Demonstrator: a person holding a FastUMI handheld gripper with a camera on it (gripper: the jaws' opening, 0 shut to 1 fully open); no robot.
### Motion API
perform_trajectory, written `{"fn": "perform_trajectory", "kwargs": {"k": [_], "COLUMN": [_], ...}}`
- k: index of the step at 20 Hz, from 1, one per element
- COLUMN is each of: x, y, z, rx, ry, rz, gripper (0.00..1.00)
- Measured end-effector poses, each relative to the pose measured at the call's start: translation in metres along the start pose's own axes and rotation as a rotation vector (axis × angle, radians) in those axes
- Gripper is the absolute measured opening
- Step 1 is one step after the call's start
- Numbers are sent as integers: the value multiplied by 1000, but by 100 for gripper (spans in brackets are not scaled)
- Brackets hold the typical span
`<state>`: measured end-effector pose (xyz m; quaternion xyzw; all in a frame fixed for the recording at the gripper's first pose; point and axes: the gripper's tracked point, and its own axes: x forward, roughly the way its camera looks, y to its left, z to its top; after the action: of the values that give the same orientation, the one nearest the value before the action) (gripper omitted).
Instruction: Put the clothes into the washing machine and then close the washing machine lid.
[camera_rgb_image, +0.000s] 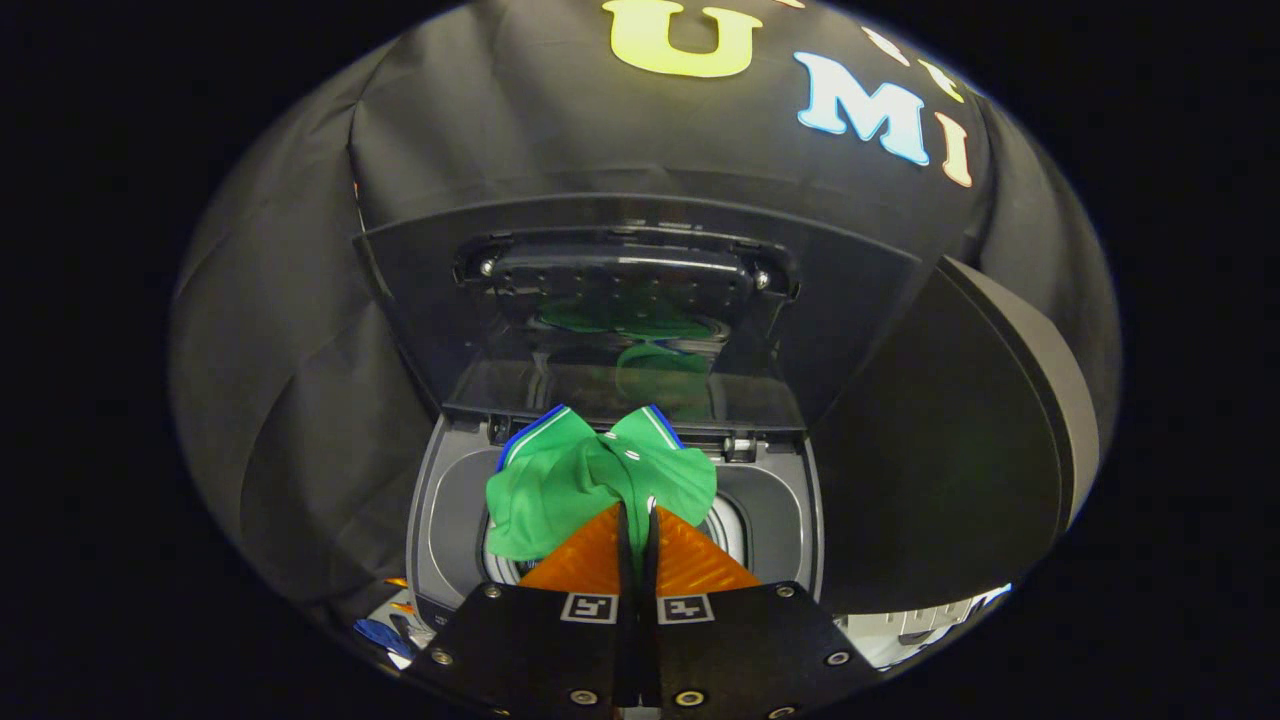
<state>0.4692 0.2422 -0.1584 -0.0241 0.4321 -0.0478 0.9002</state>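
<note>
Black cloth (300, 400) hangs as the booth's wall behind and to both sides of a grey top-loading washer (450, 520), seen from just above its mouth. The washer's lid (420, 300) stands raised at the back, tilted a little away from the claw, its dark glossy underside facing forward. A dim green reflection of the garment shows in that underside. To the right of the washer a large dark rounded panel (960, 450) rises beside it; what it belongs to cannot be told.

The garment (560, 490) is a green cloth with white and blue stripes along its edges. It hangs bunched over the washer's round opening (730, 530), just ahead of the fingertips. Its folds gather to a narrow point at the claw and fan out away from it toward the lid, so its long axis runs roughly from the claw toward the hinge. Two striped corners stick up at the far end, one left and one right, forming a shallow V. The left lobe droops lower and wider over the opening's near-left rim; the right lobe is smaller.

The claw (636, 520) is nearly closed, its two fingers almost touching with only a thin slit between them. The gathered cloth is pinched in that slit at the fingertips, both fingers pressing on it, and the garment hangs from this grip above the drum rather than lying inside it.
</note>
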Motion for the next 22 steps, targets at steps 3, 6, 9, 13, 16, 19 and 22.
{"fn": "perform_trajectory", "kwargs": {"k": [3,6,9,13,16,19,22], "x": [13,23,31,35,36,43,40], "y": [-2,2,5,7,5,3,14], "z": [-11,-25,-36,-44,-42,-45,-46], "rx": [-3,-6,-20,-22,-38,-57,-24], "ry": [35,66,88,106,109,113,105], "rz": [3,19,24,31,13,-17,22], "gripper": [0,0,1,0,0,28,97]}}
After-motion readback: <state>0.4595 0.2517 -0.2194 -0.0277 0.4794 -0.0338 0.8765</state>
